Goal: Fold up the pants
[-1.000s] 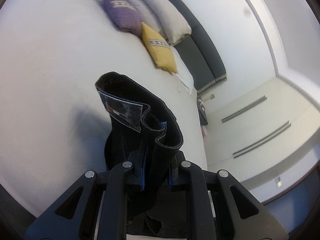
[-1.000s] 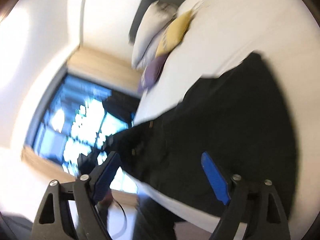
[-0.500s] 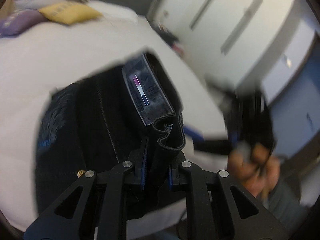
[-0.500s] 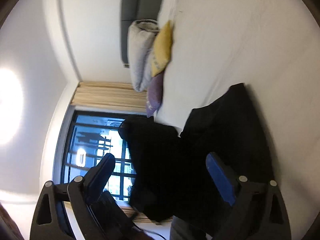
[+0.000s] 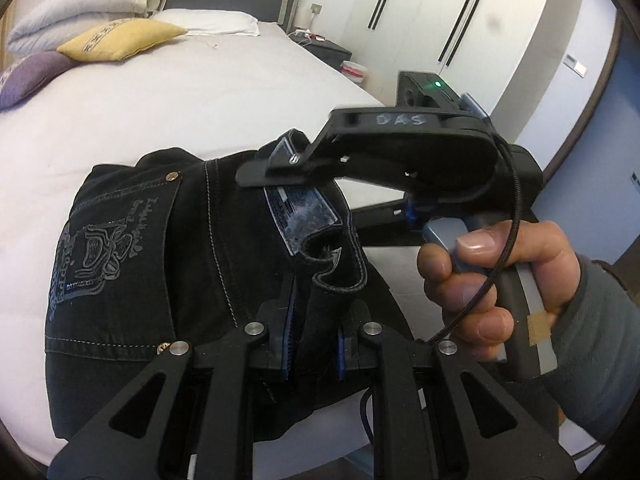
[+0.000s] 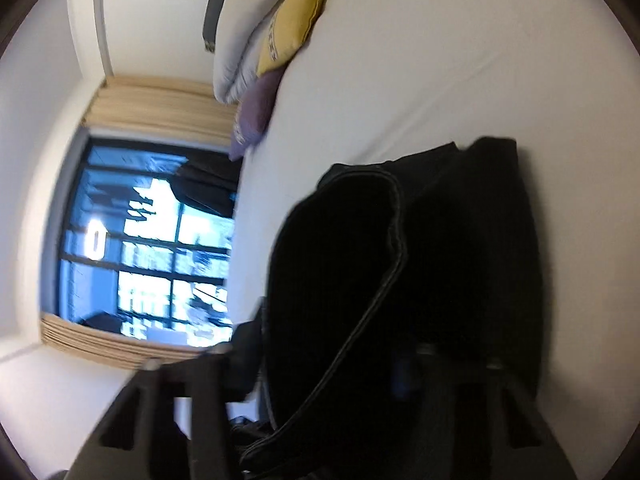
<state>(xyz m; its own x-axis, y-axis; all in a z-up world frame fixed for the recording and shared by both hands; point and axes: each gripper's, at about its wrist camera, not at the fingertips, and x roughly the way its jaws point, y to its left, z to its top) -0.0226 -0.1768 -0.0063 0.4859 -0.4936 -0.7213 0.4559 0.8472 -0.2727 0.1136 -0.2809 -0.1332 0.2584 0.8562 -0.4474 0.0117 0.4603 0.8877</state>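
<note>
Black denim pants (image 5: 160, 264) lie on the white bed (image 5: 160, 92), back pocket with printed design facing up. My left gripper (image 5: 314, 344) is shut on a bunched fold of the waistband beside the label patch (image 5: 308, 216). My right gripper (image 5: 276, 160) comes in from the right over the same waistband, held by a hand (image 5: 492, 272); its fingers straddle the fabric edge. In the blurred right wrist view the pants (image 6: 400, 280) fill the space between the right gripper's (image 6: 320, 360) fingers, whose tips are hidden.
Yellow cushion (image 5: 120, 40), purple cushion (image 5: 28, 76) and grey pillows (image 5: 92, 4) sit at the bed's head. A nightstand (image 5: 324, 48) and wardrobe doors (image 5: 460, 20) stand beyond the bed's right edge. A window (image 6: 152, 248) shows in the right wrist view.
The left gripper has swung around with the waistband still held. The right gripper has moved in onto the pants near the left gripper and its fingers have narrowed.
</note>
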